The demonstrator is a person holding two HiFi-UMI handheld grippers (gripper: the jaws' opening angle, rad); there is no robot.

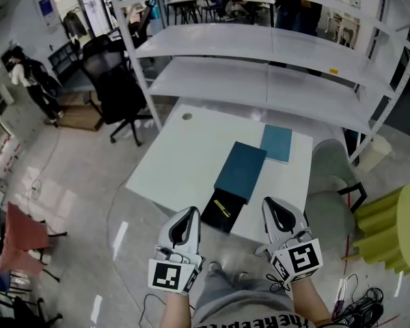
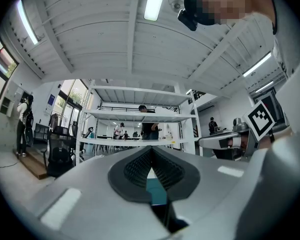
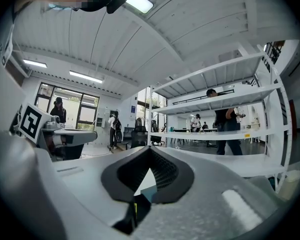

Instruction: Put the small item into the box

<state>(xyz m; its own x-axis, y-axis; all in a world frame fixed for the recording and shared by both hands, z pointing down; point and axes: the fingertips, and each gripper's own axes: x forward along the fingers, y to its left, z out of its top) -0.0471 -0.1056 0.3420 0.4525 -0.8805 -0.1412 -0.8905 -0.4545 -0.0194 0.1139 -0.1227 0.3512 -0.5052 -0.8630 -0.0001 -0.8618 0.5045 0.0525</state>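
- the left gripper [image 1: 190,212] and right gripper [image 1: 270,203] hang side by side just off the near edge of the white table [image 1: 181,162]. both are close to the person's body and neither touches anything, which looks like a resting pose rather than a reach.
- each gripper view shows its jaws closed tip to tip, with nothing between the pads.
- the small yellow item [image 1: 222,208] lies inside the open black box [image 1: 213,222] at the table's near edge, so the task looks done or nearly so.
- the teal lid [image 1: 241,171] lies flat, touching the box's far end, probably set aside to leave the box open. a second teal panel [image 1: 277,143] lies beyond it.
- no brand shows on the box or lid. the print on the person's shirt is cut off at the picture's edge, and the shelf's yellow tag [image 1: 333,71] is too small to read.
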